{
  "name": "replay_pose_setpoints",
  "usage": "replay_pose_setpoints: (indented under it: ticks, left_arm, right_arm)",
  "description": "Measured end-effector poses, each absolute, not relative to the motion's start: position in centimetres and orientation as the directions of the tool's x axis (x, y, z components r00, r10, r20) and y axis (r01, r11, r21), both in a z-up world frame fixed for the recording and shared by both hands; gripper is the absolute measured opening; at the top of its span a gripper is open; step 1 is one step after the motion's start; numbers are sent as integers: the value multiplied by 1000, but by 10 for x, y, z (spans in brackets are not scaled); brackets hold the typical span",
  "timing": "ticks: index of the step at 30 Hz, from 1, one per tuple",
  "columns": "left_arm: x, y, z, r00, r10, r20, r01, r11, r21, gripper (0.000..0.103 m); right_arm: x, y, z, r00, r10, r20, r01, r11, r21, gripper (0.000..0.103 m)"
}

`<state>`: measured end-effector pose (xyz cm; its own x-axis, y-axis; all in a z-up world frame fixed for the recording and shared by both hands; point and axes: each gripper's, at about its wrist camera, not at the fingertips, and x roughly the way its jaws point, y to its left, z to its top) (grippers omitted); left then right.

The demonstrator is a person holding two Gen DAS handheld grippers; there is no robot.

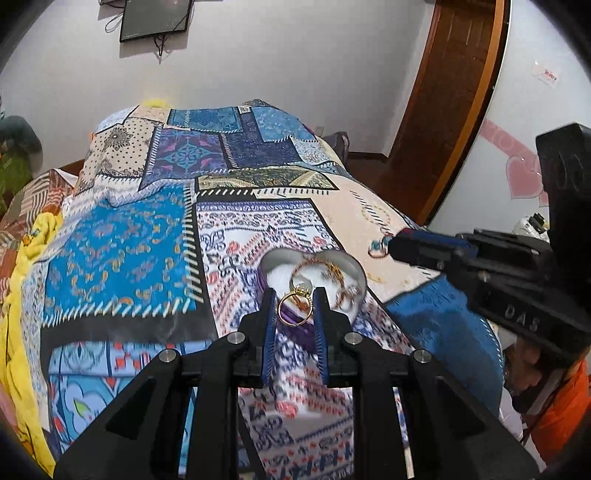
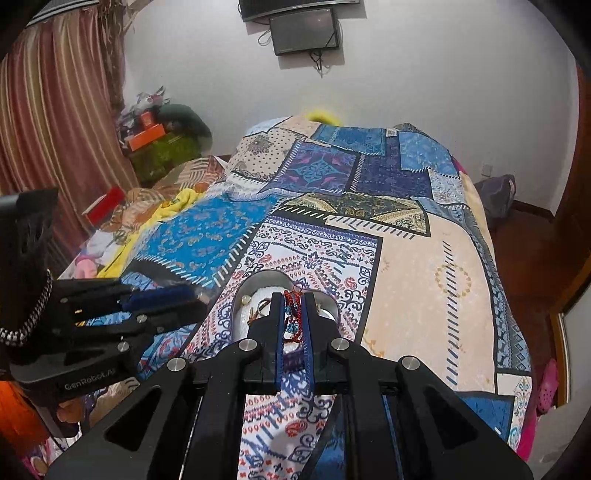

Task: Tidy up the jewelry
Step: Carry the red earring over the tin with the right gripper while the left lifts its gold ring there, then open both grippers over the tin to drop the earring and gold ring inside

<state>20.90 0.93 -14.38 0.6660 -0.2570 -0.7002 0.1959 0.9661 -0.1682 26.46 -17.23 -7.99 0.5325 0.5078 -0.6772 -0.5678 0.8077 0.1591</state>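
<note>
A heart-shaped metal box (image 1: 347,264) with white lining sits on the patchwork quilt (image 1: 122,243); it holds several gold pieces. My left gripper (image 1: 295,299) is shut on a gold ring (image 1: 295,308), held just above the box's near rim. In the right wrist view the same box (image 2: 255,284) lies under my right gripper (image 2: 294,301), which is shut on a red cord bracelet with blue beads (image 2: 293,314). The right gripper also shows in the left wrist view (image 1: 397,242), with the bracelet's beads (image 1: 376,247) hanging at its tip. The left gripper shows in the right wrist view (image 2: 195,295).
The quilt covers a bed with a yellow blanket (image 1: 22,280) along its left side. A wooden door (image 1: 450,103) stands at the right. A dark screen (image 2: 304,31) hangs on the far wall. Striped curtains (image 2: 55,122) and cluttered boxes (image 2: 147,133) are at the left.
</note>
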Motion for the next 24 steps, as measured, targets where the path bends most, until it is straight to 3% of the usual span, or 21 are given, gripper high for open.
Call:
replay_pose_setpoints:
  ticks: [24]
  left_arm:
    - [244,1,-168,590,-324,-739,227,945,-234,18]
  right_arm:
    - [293,-159,-125,399,494,-773,-577,790,207,8]
